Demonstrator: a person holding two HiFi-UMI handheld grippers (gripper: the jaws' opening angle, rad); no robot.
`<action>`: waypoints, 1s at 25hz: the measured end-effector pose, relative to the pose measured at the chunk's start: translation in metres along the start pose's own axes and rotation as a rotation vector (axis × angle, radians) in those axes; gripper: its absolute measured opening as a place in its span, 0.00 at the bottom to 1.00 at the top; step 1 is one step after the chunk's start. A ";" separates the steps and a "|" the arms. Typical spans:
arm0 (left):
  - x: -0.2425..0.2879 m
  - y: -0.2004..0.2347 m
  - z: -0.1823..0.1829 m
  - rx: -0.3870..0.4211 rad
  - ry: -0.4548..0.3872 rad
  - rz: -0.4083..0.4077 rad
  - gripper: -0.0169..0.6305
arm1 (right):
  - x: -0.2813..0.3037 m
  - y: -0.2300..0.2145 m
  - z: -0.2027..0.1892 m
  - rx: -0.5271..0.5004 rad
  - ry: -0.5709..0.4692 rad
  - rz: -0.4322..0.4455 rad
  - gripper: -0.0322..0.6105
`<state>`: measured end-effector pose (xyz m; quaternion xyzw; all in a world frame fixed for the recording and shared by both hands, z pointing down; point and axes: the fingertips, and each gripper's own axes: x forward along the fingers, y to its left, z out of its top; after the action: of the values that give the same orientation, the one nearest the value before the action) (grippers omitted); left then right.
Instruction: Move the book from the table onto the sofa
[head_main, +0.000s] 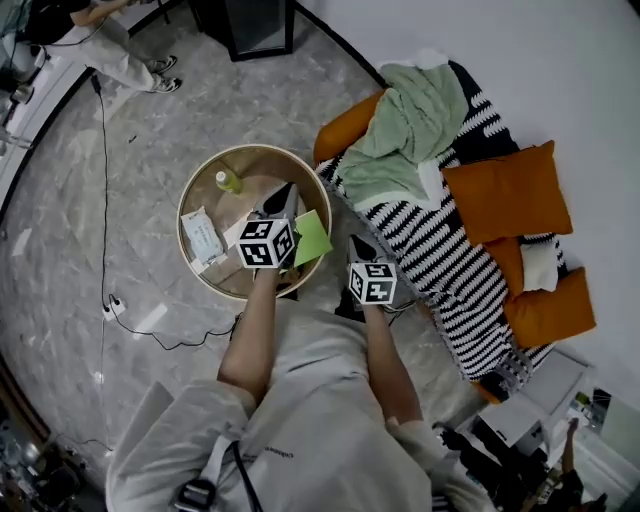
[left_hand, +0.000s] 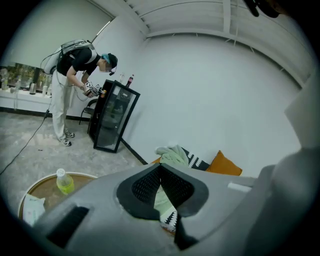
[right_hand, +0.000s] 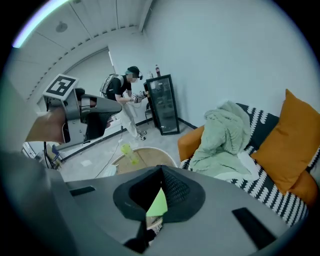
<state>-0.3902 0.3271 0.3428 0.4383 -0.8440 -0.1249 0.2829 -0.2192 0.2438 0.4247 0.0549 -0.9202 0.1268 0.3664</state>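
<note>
Both your grippers are clenched shut on nothing. The left gripper (head_main: 284, 194) hangs over the table (head_main: 262, 165), the right gripper (head_main: 358, 243) just off its rim. The book (head_main: 313, 236) lies at the table's edge nearest the sofa (head_main: 345, 128).

At the right of the frame the sofa (head_main: 345, 128) is orange under a black-and-white zigzag throw (head_main: 440, 250), with orange cushions (head_main: 508, 190) and a pale green blanket (head_main: 410, 130). At centre, a bright green book (head_main: 312, 236) and a yellow-green bottle (head_main: 229, 181) sit on the tan table (head_main: 265, 165). The floor (head_main: 80, 200) is grey marble.

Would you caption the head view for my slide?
Two shut hand-held grippers near the green book on the round table.
</note>
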 end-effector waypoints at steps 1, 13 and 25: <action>-0.001 0.004 -0.008 -0.014 0.010 0.026 0.04 | 0.002 -0.001 -0.002 -0.010 0.023 0.036 0.06; 0.017 0.014 -0.054 -0.153 0.009 0.266 0.04 | 0.019 -0.023 0.001 -0.236 0.203 0.391 0.06; -0.062 0.044 -0.158 -0.192 0.053 0.509 0.04 | 0.032 -0.028 -0.038 -0.232 0.318 0.547 0.06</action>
<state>-0.2985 0.4088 0.4675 0.1863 -0.9036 -0.1174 0.3675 -0.2121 0.2270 0.4792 -0.2568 -0.8403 0.1217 0.4616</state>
